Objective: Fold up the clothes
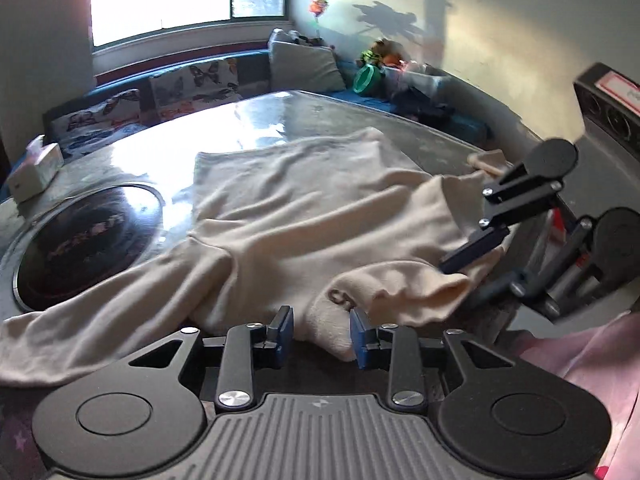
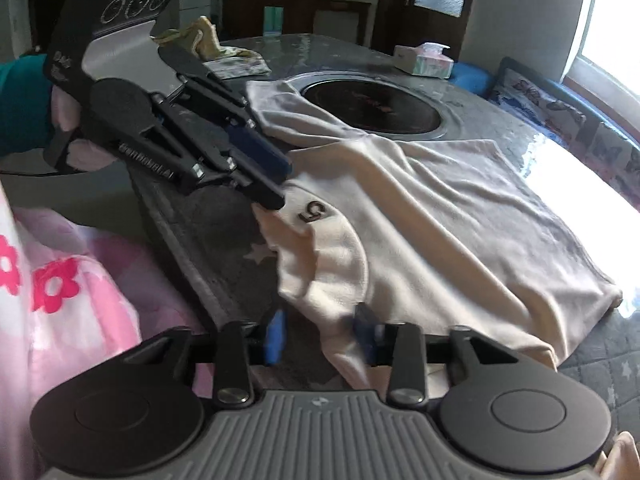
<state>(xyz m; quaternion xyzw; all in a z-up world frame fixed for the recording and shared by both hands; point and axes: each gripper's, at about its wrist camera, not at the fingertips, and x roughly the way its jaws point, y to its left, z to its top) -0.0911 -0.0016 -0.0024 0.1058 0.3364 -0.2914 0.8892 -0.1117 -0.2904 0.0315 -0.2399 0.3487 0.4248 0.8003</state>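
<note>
Between both spread tongs | left tongs (image 1: 322,332) | right tongs (image 2: 320,334) | cream shirt (image 1: 304,200) collar

Open tabletop beyond the garment, clutter at the edges

I see bare glossy table (image 1: 280,112) past the cream sweatshirt (image 1: 304,208), free for passing. On my left the round black cooktop (image 1: 88,236) lies flush under a sleeve; a tissue box (image 1: 36,168) stands beyond it. A crumpled cloth (image 2: 208,44) sits at the far corner; my grippers crowd the collar.

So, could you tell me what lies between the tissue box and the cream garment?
The round black inset plate in the table lies between the tissue box and the cream garment, clearest in the right wrist view.
</note>
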